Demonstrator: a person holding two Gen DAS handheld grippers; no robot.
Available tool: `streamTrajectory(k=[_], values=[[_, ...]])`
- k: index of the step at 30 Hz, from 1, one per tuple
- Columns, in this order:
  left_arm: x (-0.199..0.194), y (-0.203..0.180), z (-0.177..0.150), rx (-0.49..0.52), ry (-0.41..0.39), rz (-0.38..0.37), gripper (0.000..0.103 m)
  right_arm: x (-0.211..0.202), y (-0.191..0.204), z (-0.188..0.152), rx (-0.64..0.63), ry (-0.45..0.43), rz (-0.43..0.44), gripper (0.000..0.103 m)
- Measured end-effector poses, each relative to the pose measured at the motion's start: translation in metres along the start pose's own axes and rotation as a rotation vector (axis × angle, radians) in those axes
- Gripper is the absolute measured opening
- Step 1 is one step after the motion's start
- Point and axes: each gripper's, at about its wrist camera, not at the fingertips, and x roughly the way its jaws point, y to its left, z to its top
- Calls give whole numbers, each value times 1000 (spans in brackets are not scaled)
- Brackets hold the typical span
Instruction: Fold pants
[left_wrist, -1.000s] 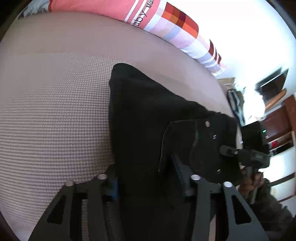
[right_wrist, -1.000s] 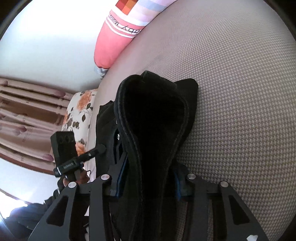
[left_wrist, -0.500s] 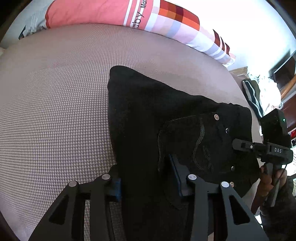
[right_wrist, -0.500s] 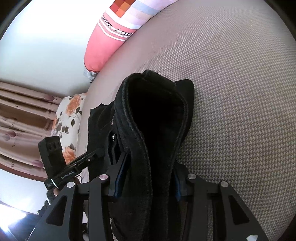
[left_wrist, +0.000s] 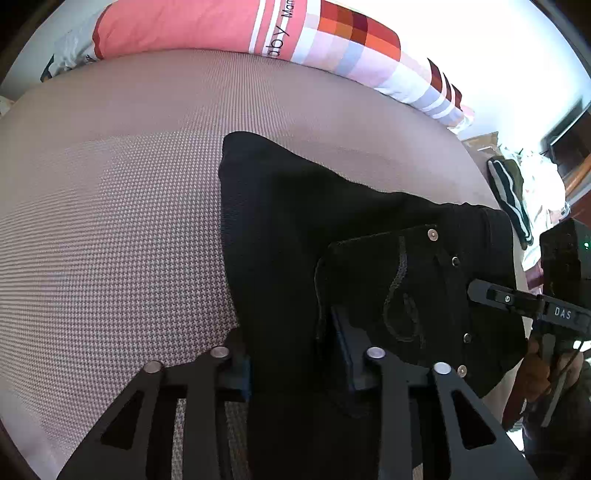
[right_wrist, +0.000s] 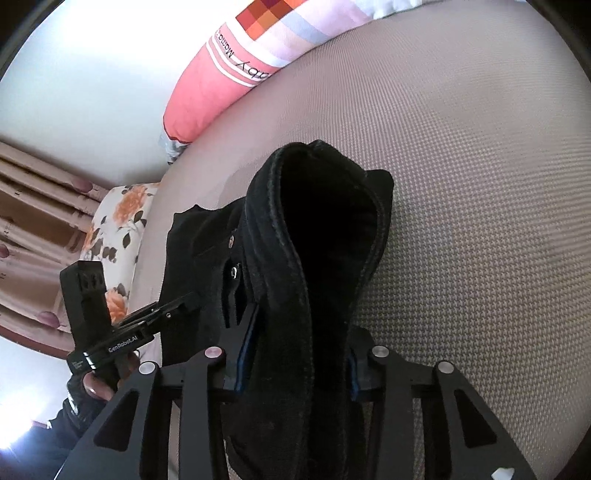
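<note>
Black pants (left_wrist: 332, 236) lie partly folded on a bed w/ a grey-beige houndstooth cover (left_wrist: 110, 221), raised at the near end by both grippers

Left gripper (left_wrist: 295, 362): fingers closing, a thick fold of the pants between them; cloth fills the gap from one blue pad to the other, so fabric is gripped. Back pocket w/ stitched curl and rivets (left_wrist: 402, 288) sits at 3 o'clock of this gripper, facing up

Right gripper (right_wrist: 295, 354): fingers closing on the bunched waistband (right_wrist: 317, 236), which stands up in a loop between the pads and arches toward 12 o'clock. Fabric pressed on both sides, gripped

In the right wrist view the left gripper shows at 9 o'clock, a person's hand (right_wrist: 99, 384) on its handle. In the left wrist view the right gripper (left_wrist: 517, 299) shows at 3 o'clock, at the pants' edge

Pink pillow w/ checked end (left_wrist: 258, 29) lies along the far edge of the bed at 12 o'clock. Floral cushion (right_wrist: 118, 229) at 9 o'clock in the right wrist view, curtain (right_wrist: 33, 221) beyond it. Dark striped garment (left_wrist: 509, 192) off the bed at 2 o'clock in the left wrist view
</note>
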Motion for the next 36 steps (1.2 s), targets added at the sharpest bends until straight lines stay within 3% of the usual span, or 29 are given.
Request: streamTrajectory(k=[8, 20, 27, 36], values=[[-14, -1, -3, -12, -16, -11, 19, -14, 23, 1, -32, -37, -31, 27], [-56, 12, -22, -16, -35, 11, 17, -7, 58, -5, -92, 7, -10, 24], [-71, 23, 1, -37, -92, 28, 17, 7, 70, 13, -97, 15, 22, 24], [-67, 44, 51, -46, -143, 69, 17, 35, 88, 61, -101, 8, 52, 23]])
